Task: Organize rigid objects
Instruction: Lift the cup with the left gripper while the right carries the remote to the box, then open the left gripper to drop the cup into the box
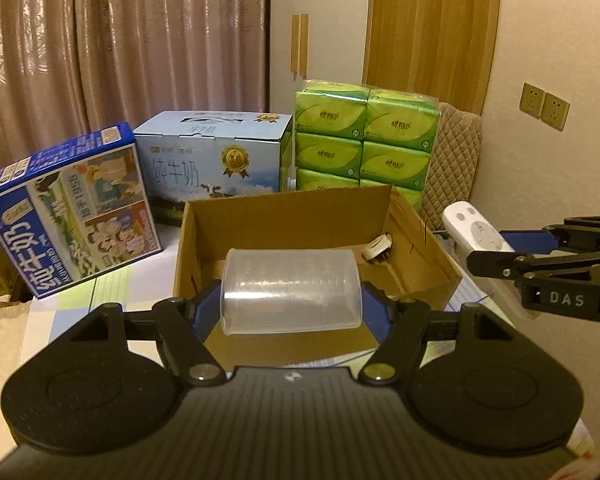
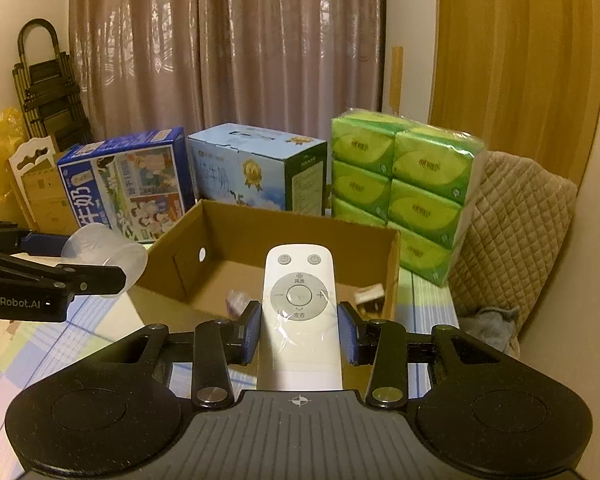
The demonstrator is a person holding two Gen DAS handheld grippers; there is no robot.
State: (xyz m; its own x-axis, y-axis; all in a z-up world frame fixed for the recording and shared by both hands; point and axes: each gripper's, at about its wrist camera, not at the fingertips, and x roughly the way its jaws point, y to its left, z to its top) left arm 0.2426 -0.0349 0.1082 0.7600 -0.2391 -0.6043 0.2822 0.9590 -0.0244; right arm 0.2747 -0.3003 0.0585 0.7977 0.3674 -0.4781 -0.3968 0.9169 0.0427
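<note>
Left hand-held gripper (image 1: 291, 308): I pinch the clear cup (image 1: 291, 292) sideways above the cardboard box (image 1: 284, 208), ready for dropping.
Right hand-held gripper (image 2: 299, 330): I clamp the white remote (image 2: 299, 308), pointed at the same box.

Dim, warm-lit room: brown curtains (image 2: 228, 44) cover the back wall, a wooden door (image 2: 516, 60) stands right, beside a quilted chair (image 2: 516, 216).

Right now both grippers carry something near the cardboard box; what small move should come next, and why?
Probably ease the left gripper forward and down over the cardboard box, then release. Its fingers grip the clear plastic cup sideways at the box's near edge, and the floor just ahead looks bare. The right gripper holds the white remote beside it and can follow.
</note>
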